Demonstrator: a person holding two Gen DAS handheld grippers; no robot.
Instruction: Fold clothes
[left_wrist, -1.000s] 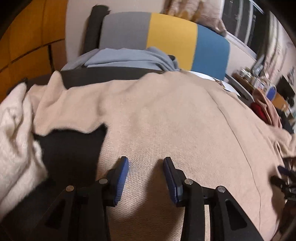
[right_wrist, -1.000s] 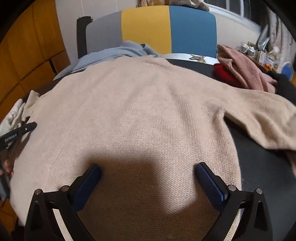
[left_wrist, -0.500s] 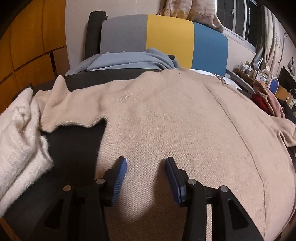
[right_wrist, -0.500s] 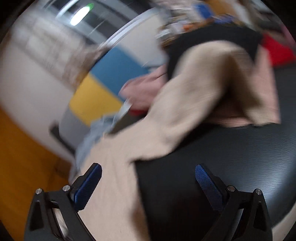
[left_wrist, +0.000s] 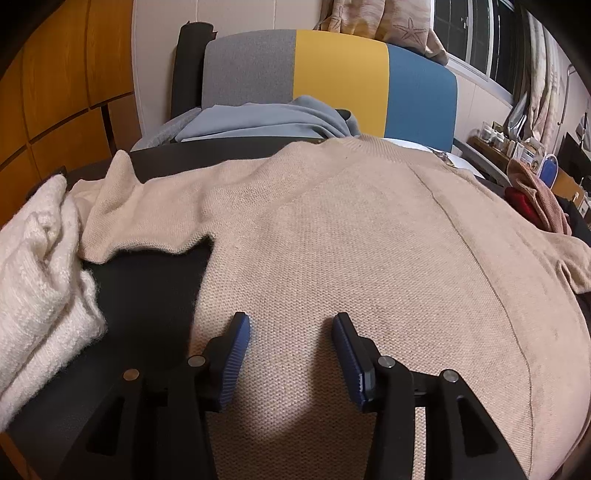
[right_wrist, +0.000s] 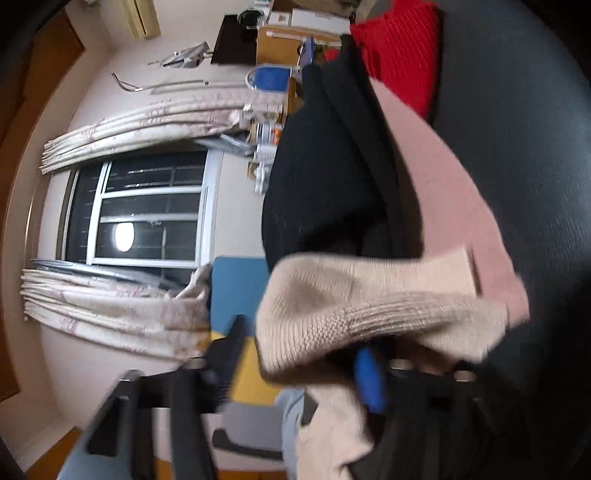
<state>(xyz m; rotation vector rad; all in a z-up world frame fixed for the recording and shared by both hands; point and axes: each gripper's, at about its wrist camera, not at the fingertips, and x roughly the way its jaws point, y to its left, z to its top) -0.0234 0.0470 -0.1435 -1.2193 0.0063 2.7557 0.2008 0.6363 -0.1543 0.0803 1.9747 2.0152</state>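
Observation:
A beige knit sweater lies spread flat on the black table, its left sleeve stretched out to the side. My left gripper hovers over the sweater's near part. Its jaws are opening and grip nothing. The right wrist view is rolled sideways. There the ribbed cuff of the sweater's right sleeve lies between the jaws of my right gripper. Those jaws are closing, and a gap still shows beside the left finger.
A white fluffy knit lies at the table's left edge. A grey-blue garment sits before a grey, yellow and blue chair back. Pink, black and red clothes pile up by the right sleeve.
My right gripper swung from the sweater's body over to the right sleeve's cuff, rolled onto its side and narrowed its jaws around the cuff. The left gripper's jaws widened a little.

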